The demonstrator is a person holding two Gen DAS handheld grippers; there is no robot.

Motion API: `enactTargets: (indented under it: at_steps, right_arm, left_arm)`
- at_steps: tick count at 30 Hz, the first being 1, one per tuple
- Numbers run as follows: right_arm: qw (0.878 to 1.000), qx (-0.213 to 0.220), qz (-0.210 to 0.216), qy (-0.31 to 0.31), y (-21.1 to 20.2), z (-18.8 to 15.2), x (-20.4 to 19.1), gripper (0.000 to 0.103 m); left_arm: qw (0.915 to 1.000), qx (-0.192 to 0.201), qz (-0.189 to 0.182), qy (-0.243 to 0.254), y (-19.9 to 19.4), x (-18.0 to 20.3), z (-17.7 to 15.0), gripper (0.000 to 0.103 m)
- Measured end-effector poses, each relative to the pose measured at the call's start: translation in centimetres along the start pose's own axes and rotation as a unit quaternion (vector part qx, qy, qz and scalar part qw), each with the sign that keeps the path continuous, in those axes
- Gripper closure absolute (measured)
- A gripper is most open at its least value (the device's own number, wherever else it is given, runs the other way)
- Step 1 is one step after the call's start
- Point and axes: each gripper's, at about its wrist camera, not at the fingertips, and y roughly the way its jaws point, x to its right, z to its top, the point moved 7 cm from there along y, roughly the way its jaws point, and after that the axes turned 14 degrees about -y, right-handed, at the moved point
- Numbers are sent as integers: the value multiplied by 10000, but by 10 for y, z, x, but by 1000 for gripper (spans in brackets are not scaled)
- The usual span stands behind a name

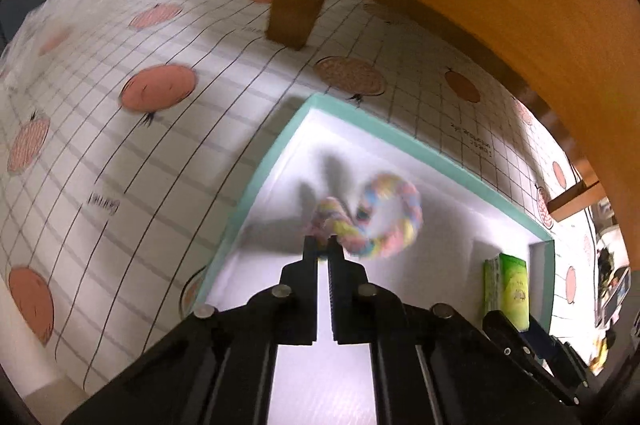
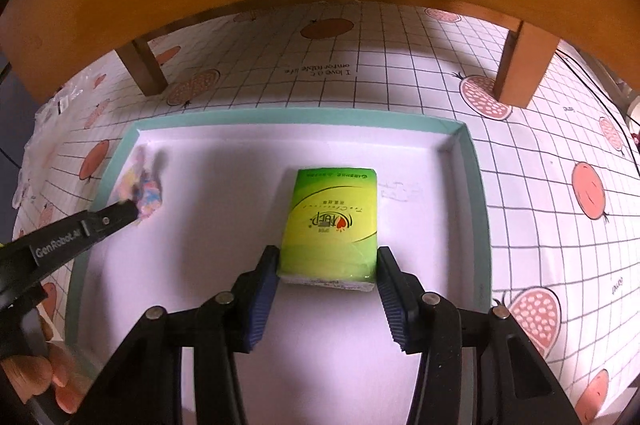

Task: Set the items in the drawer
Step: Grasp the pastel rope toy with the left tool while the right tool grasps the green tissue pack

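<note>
A shallow white drawer with a teal rim [image 1: 256,181] [image 2: 296,115] lies open on the gridded tablecloth. My left gripper [image 1: 323,245] [image 2: 132,211] is shut on one end of a pastel braided rope ring [image 1: 396,221] [image 2: 146,193], which hangs blurred over the drawer's left part near the rim. A green tissue pack [image 2: 332,221] [image 1: 512,289] lies flat in the drawer's middle. My right gripper [image 2: 328,257] holds its near end, with the blue pads [image 2: 264,289] touching both sides.
A wooden stand spans the back, with legs [image 1: 296,5] [image 2: 144,69] [image 2: 520,69] planted on the cloth behind the drawer. Crinkled clear plastic [image 1: 60,5] lies at the far left. A black cable [image 2: 600,93] runs along the right. A hand [image 2: 36,369] shows at bottom left.
</note>
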Motion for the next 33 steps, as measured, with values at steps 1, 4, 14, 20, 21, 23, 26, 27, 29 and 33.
enactTargets:
  at_steps: [1,4,14,20,21,23,26,27,29,33]
  right_arm:
    - [10000,-13,4,0,-2,-1,0,52]
    - [10000,-19,5,-5,-7,-4,0,52]
    - [10000,37,32,46,-18,-3,4,52]
    - [9999,79,42,73,-17,-1,4,52]
    - [9999,83,40,59,-17,0,4,52]
    - [9999,77,40,54,-15,0,4,52]
    - [9999,52,60,95,-14,0,4,52]
    - [9999,50,71,128,-13,0,4,52]
    - [9998,47,82,158,-12,1,5,52]
    - [9998,25,108,182,-10,1,4,52]
  left_arm:
    - [9999,-39,-39,-105,-2,-4,-1,99]
    - [9998,-77,-14,-157,-7,-11,-5,99]
    - [9990,-85,-374,-231,-22,-6,-5,92]
    - [9988,15,-465,-122,-10,6,2,55]
    - [9991,47,-422,-69,-8,8,4,55]
    - [9994,86,-316,105,-1,15,8,55]
    - [9994,51,-103,317,9,19,10,54]
    - [9992,48,-7,386,13,20,10,55]
    - [9989,120,61,456,14,21,13,54]
    - [9981,178,147,577,18,24,16,54]
